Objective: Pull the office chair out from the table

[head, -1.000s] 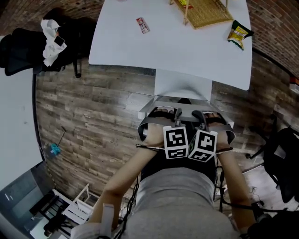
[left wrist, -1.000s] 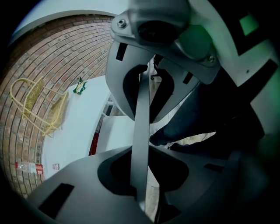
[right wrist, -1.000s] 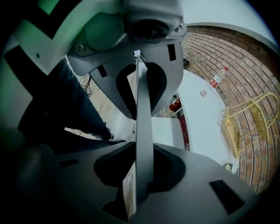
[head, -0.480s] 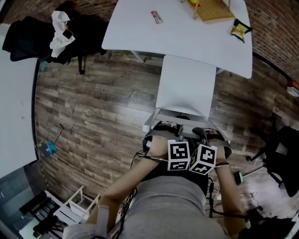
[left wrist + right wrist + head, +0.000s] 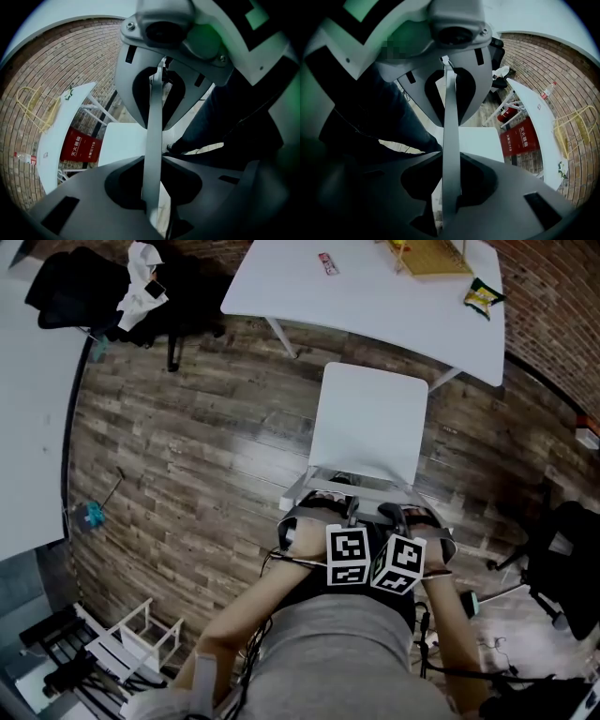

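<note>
The white office chair [image 5: 370, 423] stands on the wood floor, its seat out from under the white table [image 5: 375, 306]. Its thin backrest top edge [image 5: 364, 486] is nearest me. My left gripper [image 5: 349, 510] and right gripper [image 5: 394, 514] sit side by side on that edge, both pointing steeply down. In the left gripper view the grey backrest edge [image 5: 153, 117] runs between the jaws, and my left gripper [image 5: 153, 143] is shut on it. The right gripper view shows the same edge [image 5: 450, 112], my right gripper [image 5: 451, 140] clamped on it.
A wicker basket [image 5: 431, 254], a snack bag [image 5: 481, 296] and a small packet [image 5: 328, 263] lie on the table. A black chair with clothes [image 5: 84, 296] stands at top left, another black chair [image 5: 562, 559] at right. A white rack [image 5: 122, 652] is at bottom left.
The chair has slid out from under the table toward me, both grippers moving back with it. The seat, half hidden under the tabletop before, now shows whole.
</note>
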